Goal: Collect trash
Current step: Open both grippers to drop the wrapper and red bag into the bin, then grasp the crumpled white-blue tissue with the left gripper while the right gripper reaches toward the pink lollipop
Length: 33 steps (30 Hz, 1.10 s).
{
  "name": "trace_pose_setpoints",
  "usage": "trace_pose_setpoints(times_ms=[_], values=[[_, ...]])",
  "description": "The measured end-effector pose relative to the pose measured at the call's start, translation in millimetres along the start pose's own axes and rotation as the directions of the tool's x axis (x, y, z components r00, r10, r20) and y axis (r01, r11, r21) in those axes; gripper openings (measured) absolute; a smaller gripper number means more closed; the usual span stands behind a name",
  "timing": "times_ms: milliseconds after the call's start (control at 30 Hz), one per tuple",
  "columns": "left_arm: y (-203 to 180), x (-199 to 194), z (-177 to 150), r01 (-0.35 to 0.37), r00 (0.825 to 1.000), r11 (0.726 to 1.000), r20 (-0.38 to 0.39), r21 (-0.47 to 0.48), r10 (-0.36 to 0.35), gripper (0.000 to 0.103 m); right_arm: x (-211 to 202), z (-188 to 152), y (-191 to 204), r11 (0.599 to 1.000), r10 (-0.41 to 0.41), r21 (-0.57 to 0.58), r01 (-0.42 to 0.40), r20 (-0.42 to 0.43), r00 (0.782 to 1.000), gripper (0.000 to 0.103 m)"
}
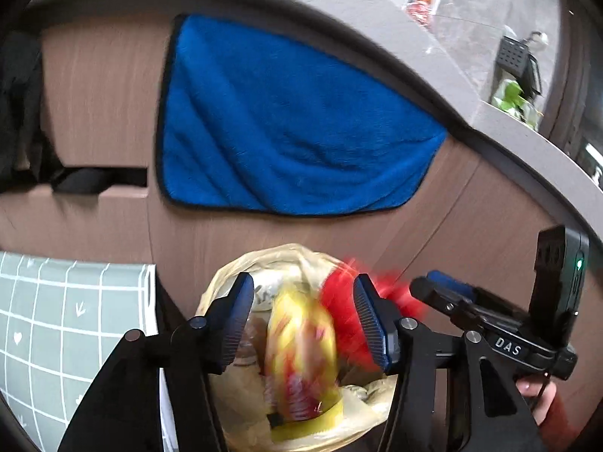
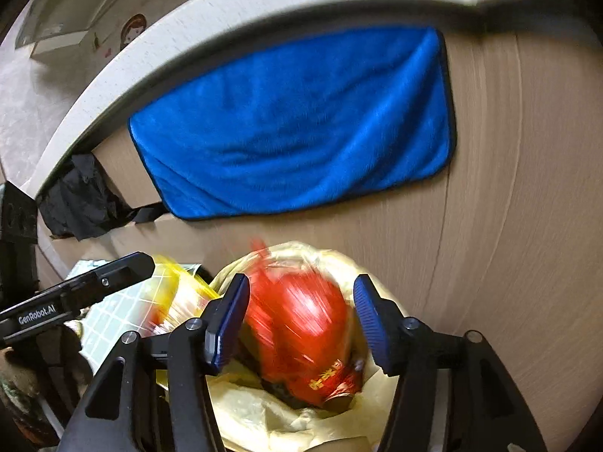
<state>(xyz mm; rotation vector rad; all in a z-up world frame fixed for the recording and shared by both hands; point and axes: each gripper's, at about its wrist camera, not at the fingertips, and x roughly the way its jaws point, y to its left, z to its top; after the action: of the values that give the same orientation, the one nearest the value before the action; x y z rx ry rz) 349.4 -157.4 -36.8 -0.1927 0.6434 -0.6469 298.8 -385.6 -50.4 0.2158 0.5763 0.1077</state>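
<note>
A bin lined with a pale yellow bag (image 1: 361, 399) (image 2: 264, 414) stands below both grippers. My left gripper (image 1: 301, 324) is open above it; a blurred yellow and red wrapper (image 1: 301, 354) is between its fingers, over the bag, touching neither pad. My right gripper (image 2: 299, 320) is open too; a blurred red wrapper (image 2: 301, 331) is between its fingers, over the bag. The red wrapper also shows in the left wrist view (image 1: 339, 301), and the yellow one in the right wrist view (image 2: 177, 301). Each gripper shows beside the other: the right one (image 1: 444, 293), the left one (image 2: 124, 267).
A blue towel (image 1: 294, 120) (image 2: 301, 120) hangs on the brown cabinet front (image 1: 471, 226) under a grey countertop (image 1: 339, 3). A black bag (image 2: 75, 199) hangs at an open drawer. A green grid-patterned box (image 1: 68, 324) stands left of the bin.
</note>
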Motion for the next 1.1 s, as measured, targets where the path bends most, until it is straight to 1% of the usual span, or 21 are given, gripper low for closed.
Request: trace_pose_setpoints(times_ms=[100,200,267,367,467,567,700,800,867,967,1033,1067,1100], values=[[8.3,-2.9,-2.4,-0.013,1.0,1.0,-0.013,-0.016,0.012,0.056,-0.7,-4.7,2.4,0.999,-0.033,-0.007,0.033,0.003,0.999,0.056],[17.1,-11.7,-4.6,-0.044,0.999,0.999,-0.012,-0.024,0.043,0.056,-6.6,-5.7,7.0,0.999,-0.04,-0.014,0.04,0.017,0.999,0.056],[25.8,-22.7,-6.6,-0.073,0.997,0.997,-0.002,-0.028,0.073,0.056,-10.5,-4.9,12.9,0.998,-0.05,-0.023,0.051,0.02,0.999,0.056],[40.5,-42.2,-10.6,-0.119,0.992,0.992,0.027,-0.043,0.12,0.056,-15.8,-3.4,25.0,0.998,-0.041,-0.038,0.042,0.032,0.999,0.056],[58.4,-67.7,-15.1,-0.184,0.98,0.982,0.072,-0.04,0.186,0.056,-17.7,-0.7,45.0,0.998,-0.028,-0.057,0.031,0.048,0.998,0.055],[81.6,-96.2,-20.7,-0.245,0.963,0.969,0.109,-0.045,0.248,0.056,-19.0,0.5,70.1,0.996,-0.005,-0.09,0.011,0.07,0.998,0.054],[121.4,-133.7,-30.0,-0.308,0.94,0.948,0.13,-0.081,0.317,0.056,-11.0,0.5,111.5,0.991,0.052,-0.124,-0.042,0.08,0.995,0.054],[156.4,-162.5,-39.3,-0.353,0.919,0.927,0.14,-0.129,0.369,0.056,2.6,-2.8,142.4,0.983,0.12,-0.147,-0.112,0.045,0.992,0.054],[184.0,-180.6,-45.7,-0.382,0.904,0.909,0.138,-0.167,0.405,0.056,11.8,-6.0,161.5,0.975,0.144,-0.173,-0.139,0.015,0.99,0.054],[222.1,-203.8,-52.1,-0.406,0.889,0.89,0.136,-0.208,0.437,0.056,25.4,-12.8,192.6,0.958,0.179,-0.223,-0.181,-0.027,0.983,0.053],[243.8,-216.4,-52.7,-0.397,0.889,0.891,0.146,-0.221,0.433,0.056,32.5,-17.4,208.5,0.948,0.193,-0.249,-0.199,-0.048,0.98,0.053],[255.3,-220.3,-50.9,-0.384,0.895,0.898,0.152,-0.216,0.42,0.056,36.4,-20.3,216.1,0.943,0.202,-0.257,-0.21,-0.06,0.978,0.053],[266.0,-220.9,-47.3,-0.366,0.905,0.909,0.151,-0.2,0.398,0.057,39.9,-23.0,222.2,0.94,0.211,-0.26,-0.223,-0.072,0.975,0.053]])
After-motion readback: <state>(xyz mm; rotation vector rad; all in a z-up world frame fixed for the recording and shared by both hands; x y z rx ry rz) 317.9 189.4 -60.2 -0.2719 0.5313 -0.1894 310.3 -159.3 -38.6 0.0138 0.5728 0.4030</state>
